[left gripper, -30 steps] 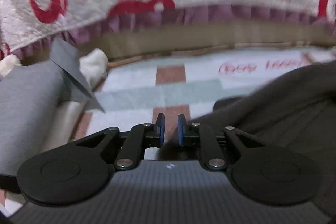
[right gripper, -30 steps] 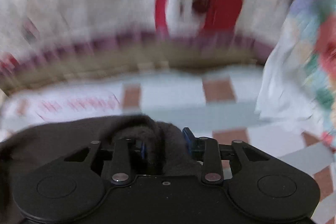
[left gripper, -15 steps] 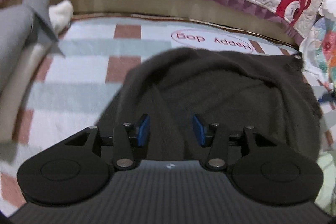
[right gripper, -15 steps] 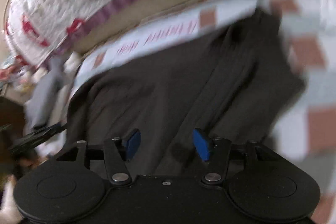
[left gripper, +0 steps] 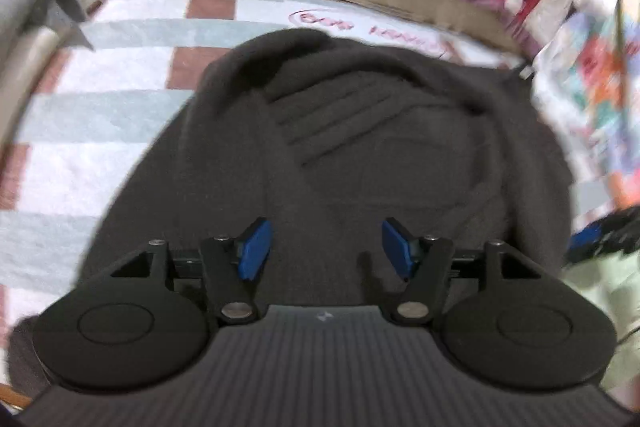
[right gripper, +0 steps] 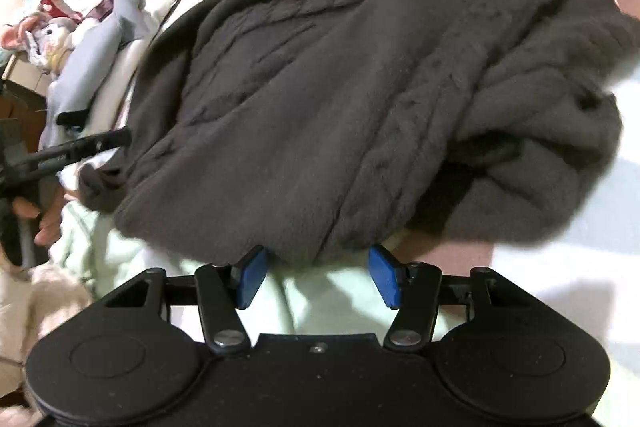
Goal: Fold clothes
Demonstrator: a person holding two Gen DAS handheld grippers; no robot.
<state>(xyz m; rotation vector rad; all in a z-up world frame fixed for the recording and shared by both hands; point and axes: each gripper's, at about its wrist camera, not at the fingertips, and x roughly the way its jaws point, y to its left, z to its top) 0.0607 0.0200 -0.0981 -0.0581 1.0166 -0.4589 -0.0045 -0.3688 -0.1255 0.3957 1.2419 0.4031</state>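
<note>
Both grippers have let go of the dark sweater (right gripper: 320, 99), which now lies bunched on the checked blanket (left gripper: 120, 131). My left gripper (left gripper: 324, 251) is opening wider above it and my right gripper (right gripper: 316, 277) stands open at its near hem, neither pinching cloth. That thick lump on the right could spring the fold apart, or I might grab only one layer.

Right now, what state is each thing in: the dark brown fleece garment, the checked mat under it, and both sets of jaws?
Dark brown fleece garment: released, lying rumpled and partly folded on the mat.
Checked pink and pale blue mat: spread flat, partly covered by the garment.
Left gripper: jaws opening, gripping nothing, above the garment.
Right gripper: jaws open and empty, at the garment's near edge.
</note>
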